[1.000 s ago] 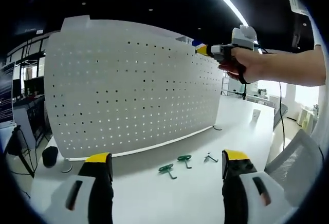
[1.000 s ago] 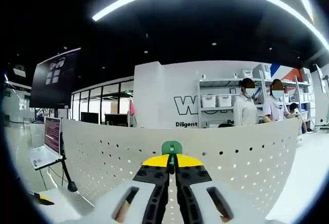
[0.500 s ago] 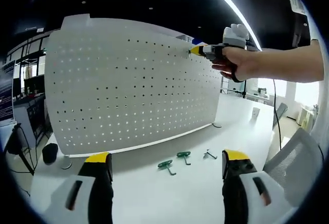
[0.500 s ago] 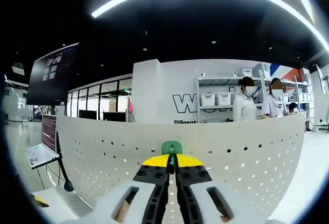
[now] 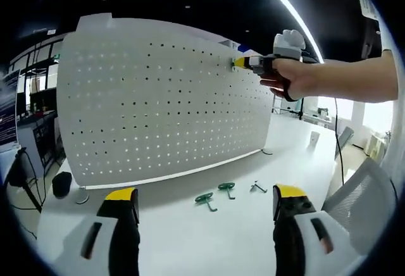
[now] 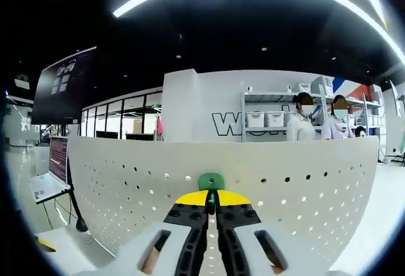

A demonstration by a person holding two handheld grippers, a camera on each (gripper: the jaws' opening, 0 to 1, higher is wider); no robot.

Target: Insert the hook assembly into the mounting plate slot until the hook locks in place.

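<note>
1. On a white tabletop (image 5: 190, 238), a large white perforated mounting plate (image 5: 158, 105) stands upright, spanning most of the surface toward its far edge; in the right gripper view the same plate (image 6: 304, 194) rises close ahead.

2. Near the plate's upper right corner, in the left gripper view, a person's hand (image 5: 297, 78) presses the right hand-held gripper (image 5: 239, 63) with its yellow tip up against the perforated face.

3. At the bottom of the left gripper view, the left hand-held gripper (image 5: 201, 201) hangs released over the tabletop's near edge, jaws wide apart and grasping nothing.

4. In the right gripper view, the right hand-held gripper (image 6: 211, 195) is clenched on a green hook assembly (image 6: 211, 181), whose rounded green head shows just above the yellow tips, right at the plate's face.

5. On the tabletop in front of the plate lie two spare green hooks (image 5: 205, 198) side by side, with a small grey hook (image 5: 257, 188) just beside them.
</note>
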